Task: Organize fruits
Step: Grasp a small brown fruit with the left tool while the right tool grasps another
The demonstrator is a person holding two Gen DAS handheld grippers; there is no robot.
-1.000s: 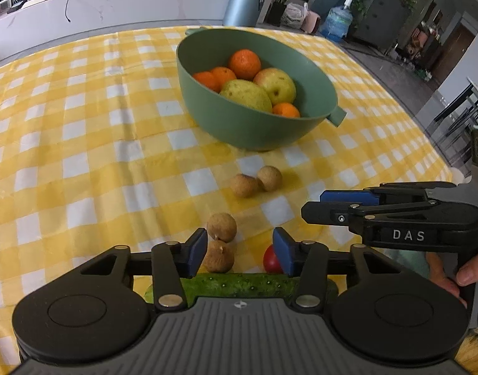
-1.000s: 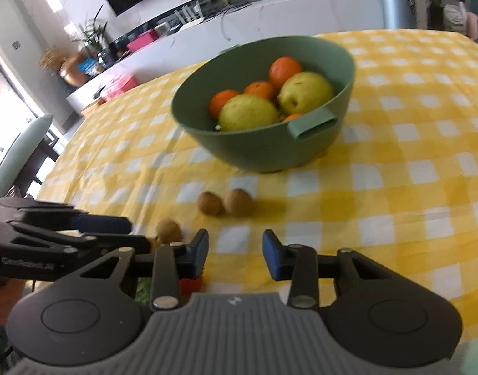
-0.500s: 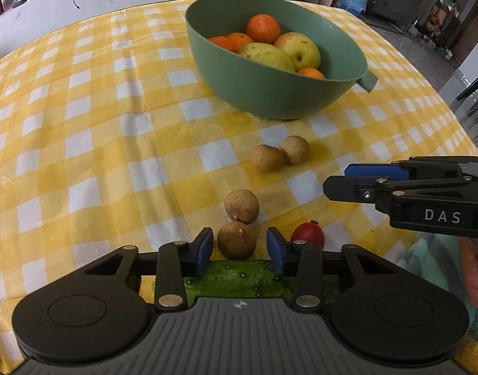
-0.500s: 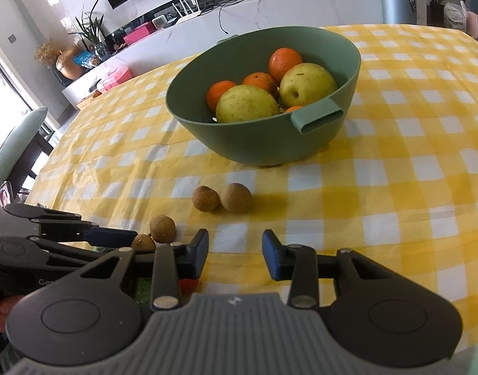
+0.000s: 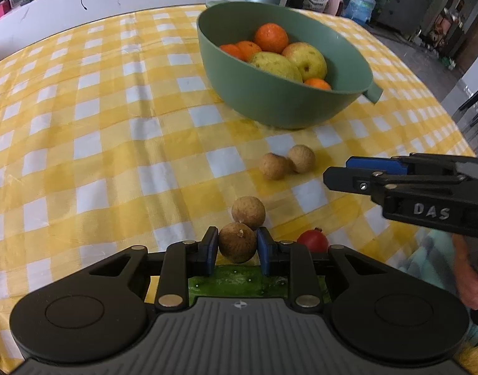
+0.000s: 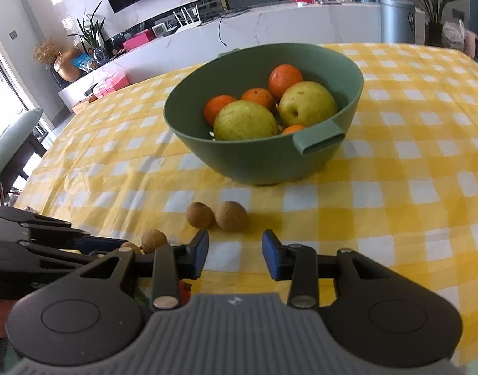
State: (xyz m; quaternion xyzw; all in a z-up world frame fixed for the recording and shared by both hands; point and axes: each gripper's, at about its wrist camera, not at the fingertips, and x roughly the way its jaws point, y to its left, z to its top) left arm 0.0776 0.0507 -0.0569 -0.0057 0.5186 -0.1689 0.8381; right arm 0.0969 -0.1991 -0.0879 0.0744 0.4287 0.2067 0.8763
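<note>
Left hand-held gripper (image 5: pixel 236 247) pinching one longan (image 5: pixel 237 242) low over the bench (image 5: pixel 92 143).

Its jaws have just been closing, and the blue pads now press both sides of the fruit. A second longan (image 5: pixel 248 212) sits just behind it, two more (image 5: pixel 286 162) lie nearer the green bowl (image 5: pixel 270 100) — a red fruit (image 5: pixel 312 241) lies to the right, a cucumber (image 5: pixel 239 282) beneath. Right hand-held gripper (image 6: pixel 235 253) hovers alongside, pads spread, nothing between them.

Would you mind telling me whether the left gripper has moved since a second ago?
Yes: the left gripper slid left, away from the cherry tomato, closing onto the nearest longan.
</note>
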